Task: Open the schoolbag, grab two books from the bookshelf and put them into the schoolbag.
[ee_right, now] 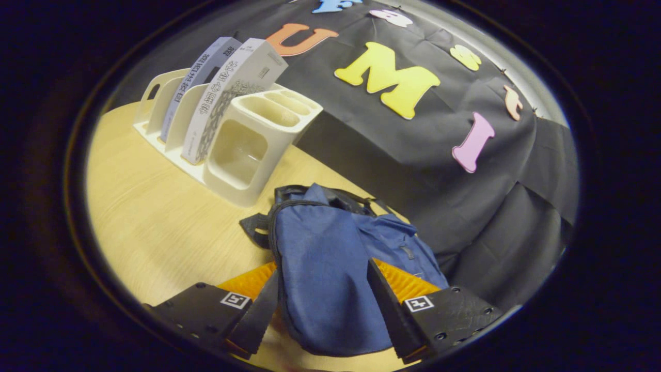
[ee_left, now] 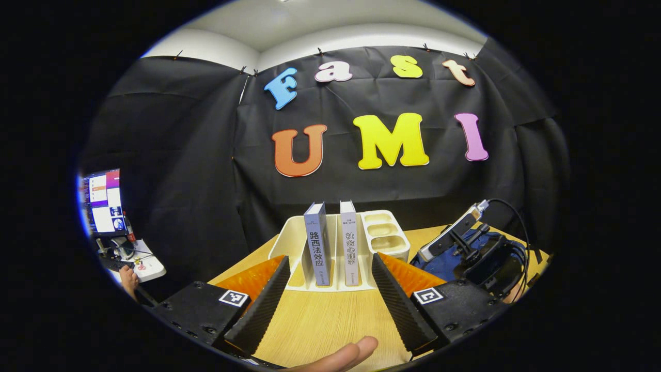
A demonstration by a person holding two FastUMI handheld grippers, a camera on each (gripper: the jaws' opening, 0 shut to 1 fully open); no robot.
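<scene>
On the wooden table, we hold the left gripper (ee_left: 326, 305) with jaws apart, facing two upright books (ee_left: 334, 248) in the bookshelf (ee_left: 289, 243) straight ahead; our right gripper (ee_right: 323, 315), jaws apart, straddles the schoolbag (ee_right: 330, 268), zip apparently still shut

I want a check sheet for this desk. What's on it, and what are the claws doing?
Surface: wooden table, bare in front of the rack.
Job's things: two books upright in the white bookshelf; blue schoolbag lying beside it, looks zipped.
Clutter: nothing seen on the table.
Claws: left claw open, facing the books; right claw open, its fingers either side of the schoolbag.
Cables: black cable looping over the right claw's body.
Surroundings: black cloth wall; monitor at left.
</scene>
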